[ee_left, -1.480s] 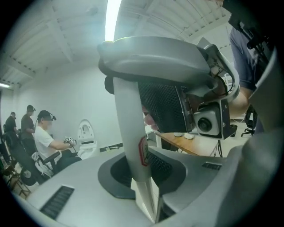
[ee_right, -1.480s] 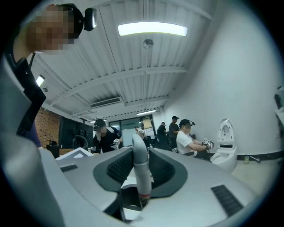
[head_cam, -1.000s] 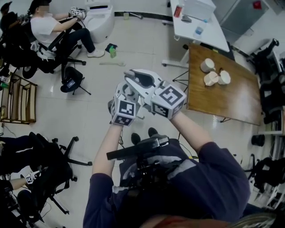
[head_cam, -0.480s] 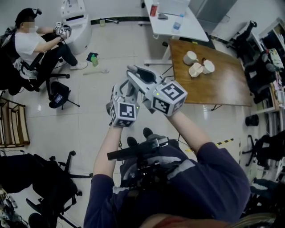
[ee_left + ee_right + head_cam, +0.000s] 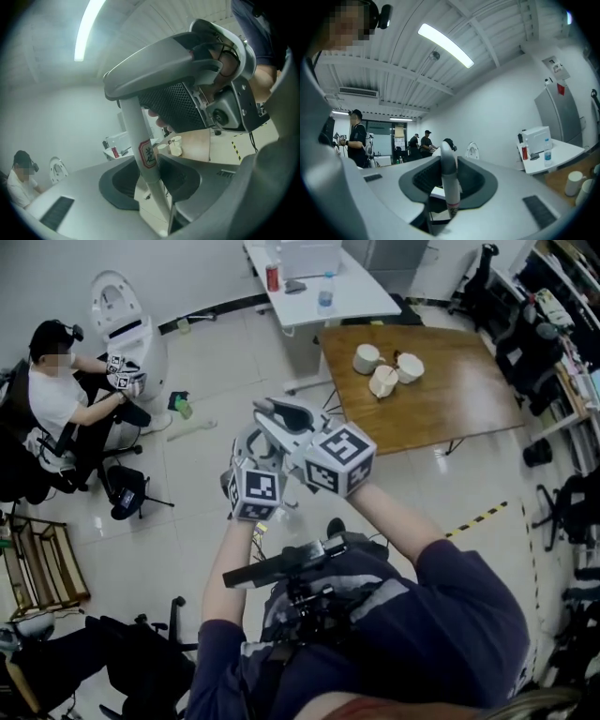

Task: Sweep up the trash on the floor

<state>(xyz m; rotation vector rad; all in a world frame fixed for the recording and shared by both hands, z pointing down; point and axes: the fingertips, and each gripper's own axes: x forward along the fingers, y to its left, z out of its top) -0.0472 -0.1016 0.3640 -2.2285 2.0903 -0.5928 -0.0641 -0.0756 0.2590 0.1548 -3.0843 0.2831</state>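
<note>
Both grippers are raised side by side in front of the person's chest. A pale pole (image 5: 140, 140) with a red label stands between the jaws of my left gripper (image 5: 151, 174), which are opening, with a gap showing beside the pole. My right gripper (image 5: 448, 186) is shut on the same pole (image 5: 449, 173) near its rounded top. In the head view the left gripper (image 5: 249, 444) sits just left of the right gripper (image 5: 281, 415), and the pole is hidden. A green scrap (image 5: 179, 407) and a white strip (image 5: 192, 430) lie on the floor far ahead.
A wooden table (image 5: 441, 399) with white cups stands to the right, with a white table (image 5: 319, 282) behind it. A seated person (image 5: 56, 399) works beside a white toilet (image 5: 122, 320) at the left. Office chairs (image 5: 127, 488) and a wooden rack (image 5: 42, 568) line the left side.
The head view has swung, so the wooden table and the seated person have shifted left and down in the picture. Both grippers stay close together and have moved slightly left.
</note>
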